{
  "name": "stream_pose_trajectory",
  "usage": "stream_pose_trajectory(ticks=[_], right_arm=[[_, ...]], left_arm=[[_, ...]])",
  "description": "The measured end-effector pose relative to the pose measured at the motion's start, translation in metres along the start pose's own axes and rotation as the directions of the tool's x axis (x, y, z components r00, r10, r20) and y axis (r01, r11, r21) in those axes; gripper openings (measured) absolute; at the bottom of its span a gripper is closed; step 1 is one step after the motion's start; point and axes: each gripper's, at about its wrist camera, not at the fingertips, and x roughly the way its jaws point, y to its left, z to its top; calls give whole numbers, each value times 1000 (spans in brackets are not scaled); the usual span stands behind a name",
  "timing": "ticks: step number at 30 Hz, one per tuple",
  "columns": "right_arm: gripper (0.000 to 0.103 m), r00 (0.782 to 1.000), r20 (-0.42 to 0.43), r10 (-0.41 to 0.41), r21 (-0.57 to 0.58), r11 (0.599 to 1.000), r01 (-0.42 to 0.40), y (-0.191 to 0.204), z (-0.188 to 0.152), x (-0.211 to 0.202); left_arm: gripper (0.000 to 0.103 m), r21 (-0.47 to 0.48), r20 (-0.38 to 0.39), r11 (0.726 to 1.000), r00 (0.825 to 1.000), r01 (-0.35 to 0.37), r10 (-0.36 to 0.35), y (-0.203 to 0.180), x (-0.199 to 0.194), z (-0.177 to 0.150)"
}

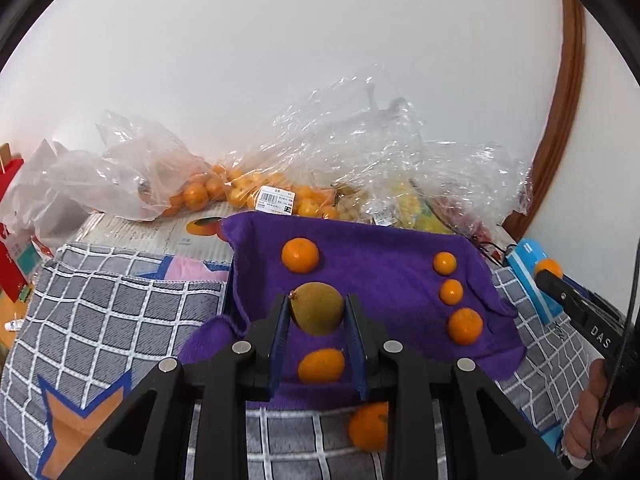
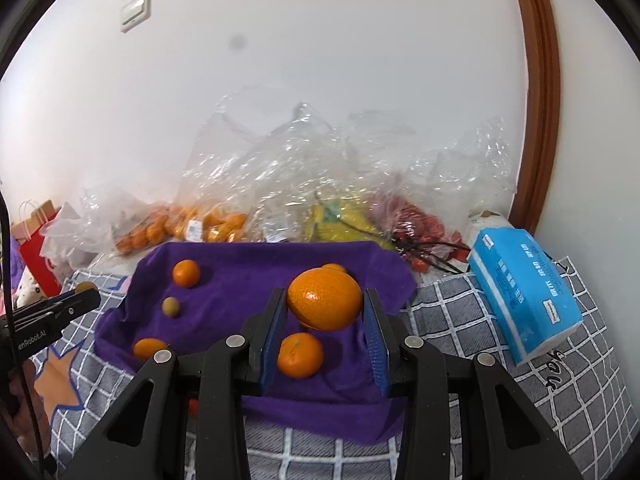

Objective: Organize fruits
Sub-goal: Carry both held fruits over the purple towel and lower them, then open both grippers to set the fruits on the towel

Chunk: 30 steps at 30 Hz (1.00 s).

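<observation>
A purple towel (image 1: 380,248) (image 2: 248,264) lies on a checked cloth, with several tangerines on it. My left gripper (image 1: 317,304) is shut on a brownish-green round fruit (image 1: 317,308) and holds it above the towel's left side, over an orange tangerine (image 1: 321,365). My right gripper (image 2: 325,300) is shut on a large tangerine (image 2: 325,298) above the towel's right side, over another tangerine (image 2: 300,355). A small green-brown fruit (image 2: 170,305) lies on the towel in the right wrist view. The right gripper also shows at the edge of the left wrist view (image 1: 548,276).
Clear plastic bags (image 1: 360,152) (image 2: 320,168) with tangerines, yellow and red fruit lie along the wall behind the towel. A blue tissue pack (image 2: 524,292) lies to the right. A red paper bag (image 1: 12,240) stands at the left. One tangerine (image 1: 368,426) lies on the checked cloth.
</observation>
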Motion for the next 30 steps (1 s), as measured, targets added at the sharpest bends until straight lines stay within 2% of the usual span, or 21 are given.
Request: stream_pose_trajectory(ticks=[7,13,24,30], right_arm=[[38,995,-94,-25,35,999,28,-23,-19,36],[38,989,-147,-6,-1,1000,6,-19,-28,48],[38,973,-227,-26,-86,996,6,-6,-41,63],[38,968,-247,-39,-118,993,10,-1,-45,65]], left_arm=[[26,-56,-34,998,999,-28,27,21,35,0],[26,-100,-47,995,999,-25,21,35,45,-3],[26,-85,-72,996,997,-26,20,34,58,-8],[26,-80,-96,997,995,7,-15,28,67,-13]])
